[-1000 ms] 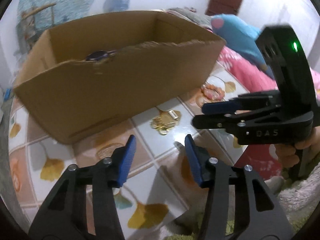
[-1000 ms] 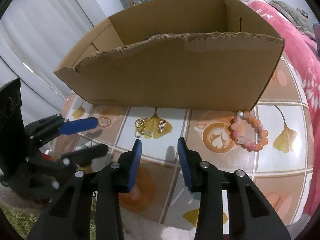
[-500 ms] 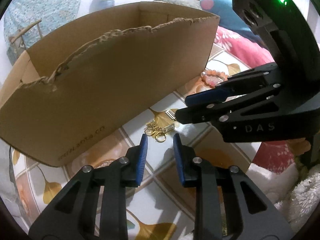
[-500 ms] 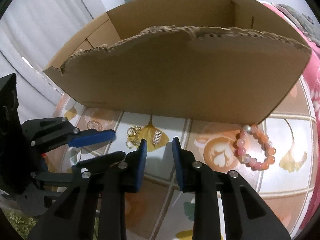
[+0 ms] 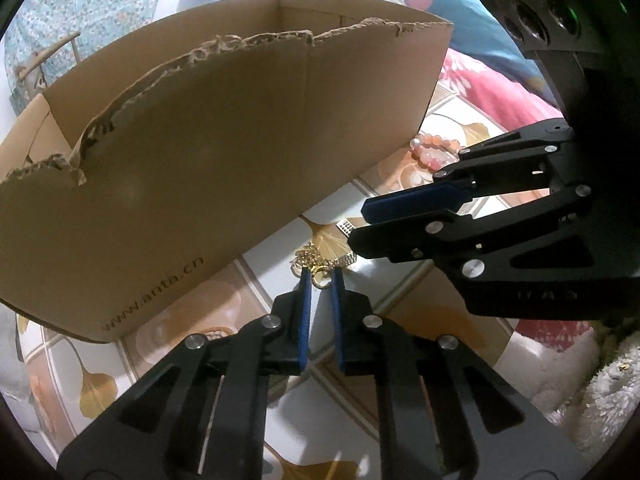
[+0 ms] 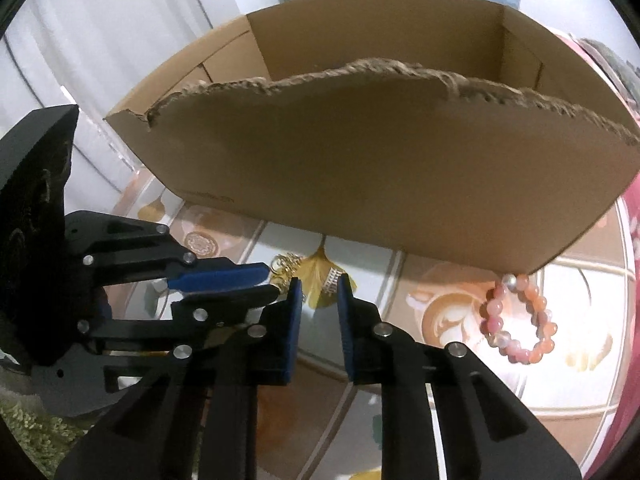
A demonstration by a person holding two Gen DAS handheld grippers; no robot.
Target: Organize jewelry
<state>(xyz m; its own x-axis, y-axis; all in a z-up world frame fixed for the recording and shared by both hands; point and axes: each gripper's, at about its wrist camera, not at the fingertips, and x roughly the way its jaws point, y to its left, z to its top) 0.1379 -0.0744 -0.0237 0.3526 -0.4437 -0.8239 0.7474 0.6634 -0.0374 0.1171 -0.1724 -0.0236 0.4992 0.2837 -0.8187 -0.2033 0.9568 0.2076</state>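
Note:
A tangle of gold chain (image 5: 316, 258) with small rhinestone bars (image 5: 345, 225) lies on the tiled tabletop (image 5: 400, 292), just in front of the cardboard box (image 5: 200, 160). My left gripper (image 5: 320, 276) is down on it, jaws closing, its tips pinching the gold clasp. Beside it, my right gripper (image 6: 318, 284) has its jaws closing too. One rhinestone bar (image 6: 332, 278) lies between its fingers, and the pads stand apart from it. Each gripper shows in the other's view: the right gripper (image 5: 360, 224) and the left gripper (image 6: 266, 280). A pink bead bracelet (image 6: 520, 320) lies to the right by the box corner.
The box (image 6: 380, 168) has a torn front edge and stands close behind both grippers. A pink blanket (image 5: 500, 92) and a blue plush (image 5: 460, 12) lie beyond the table on the right. White fluffy fabric (image 5: 600, 392) borders the near edge.
Both grippers have come down and forward onto the gold jewelry, and both pairs of jaws have narrowed. The left tips now hold the gold clasp. The box fills more of both views.

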